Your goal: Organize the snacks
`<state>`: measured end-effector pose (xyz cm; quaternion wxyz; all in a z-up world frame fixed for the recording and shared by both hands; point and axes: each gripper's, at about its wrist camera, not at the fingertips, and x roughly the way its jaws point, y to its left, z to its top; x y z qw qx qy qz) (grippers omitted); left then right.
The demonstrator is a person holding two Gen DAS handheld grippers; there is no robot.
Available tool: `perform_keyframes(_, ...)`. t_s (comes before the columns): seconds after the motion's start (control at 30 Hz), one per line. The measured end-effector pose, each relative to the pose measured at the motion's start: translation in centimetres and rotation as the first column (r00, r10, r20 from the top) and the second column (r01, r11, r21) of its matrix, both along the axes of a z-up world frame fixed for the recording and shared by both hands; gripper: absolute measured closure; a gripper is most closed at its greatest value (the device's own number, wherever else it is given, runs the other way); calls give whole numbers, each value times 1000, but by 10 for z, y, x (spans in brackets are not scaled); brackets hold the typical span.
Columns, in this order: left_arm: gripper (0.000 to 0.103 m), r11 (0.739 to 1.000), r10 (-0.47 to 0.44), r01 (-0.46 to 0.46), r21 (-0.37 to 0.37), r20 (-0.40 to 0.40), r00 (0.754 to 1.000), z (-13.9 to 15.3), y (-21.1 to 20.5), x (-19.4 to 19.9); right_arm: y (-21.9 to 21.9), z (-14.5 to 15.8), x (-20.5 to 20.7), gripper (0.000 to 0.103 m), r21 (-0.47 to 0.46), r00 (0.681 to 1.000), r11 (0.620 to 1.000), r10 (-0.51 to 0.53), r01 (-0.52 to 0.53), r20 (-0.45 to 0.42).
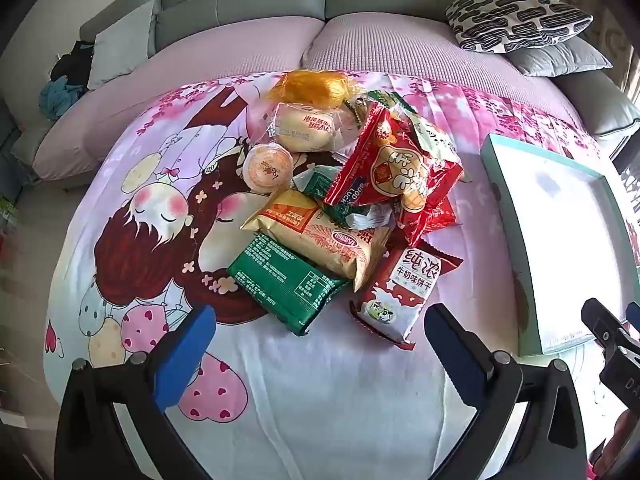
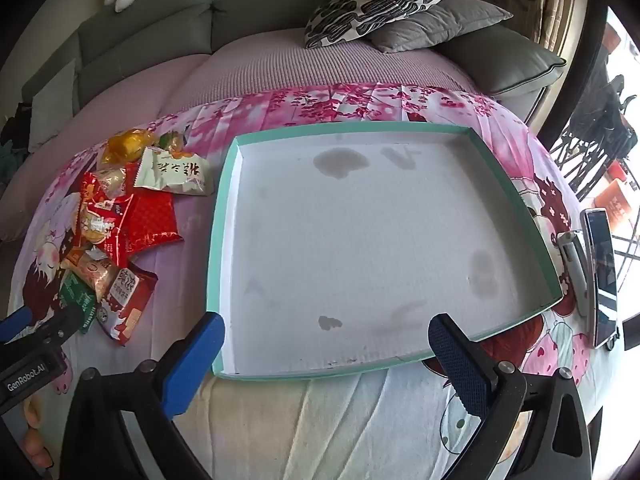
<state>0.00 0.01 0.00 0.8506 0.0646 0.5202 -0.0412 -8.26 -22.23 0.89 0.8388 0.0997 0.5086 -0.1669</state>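
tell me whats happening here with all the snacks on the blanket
A person holds two grippers over a cartoon-print blanket. The left gripper hangs open in front of a heap of snack packets, touching none. The right gripper hangs open over the empty teal-rimmed tray. No snack is in the tray.

The left gripper and the right gripper look alike: black angular arms, blue ribbed pads and round silver screws. White lettering, "GenRobot.AI", marks one black body at the near left.
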Motion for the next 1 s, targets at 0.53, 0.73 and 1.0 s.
perform_keyframes(0.53, 0, 1000, 7, -7, -3, -5, 1000, 0, 0, 0, 0, -1, 0, 0, 4, 1000, 1000, 1, -1, 2)
perform_keyframes(0.73, 0, 1000, 7, -7, -1, -6, 1000, -2, 3, 0, 0, -2, 0, 0, 5, 1000, 1000, 2, -2, 1)
perform_keyframes(1.0, 0, 1000, 10, -10, 7, -3, 1000, -3, 4, 2, 2, -2, 1, 0, 4, 1000, 1000, 2, -2, 0)
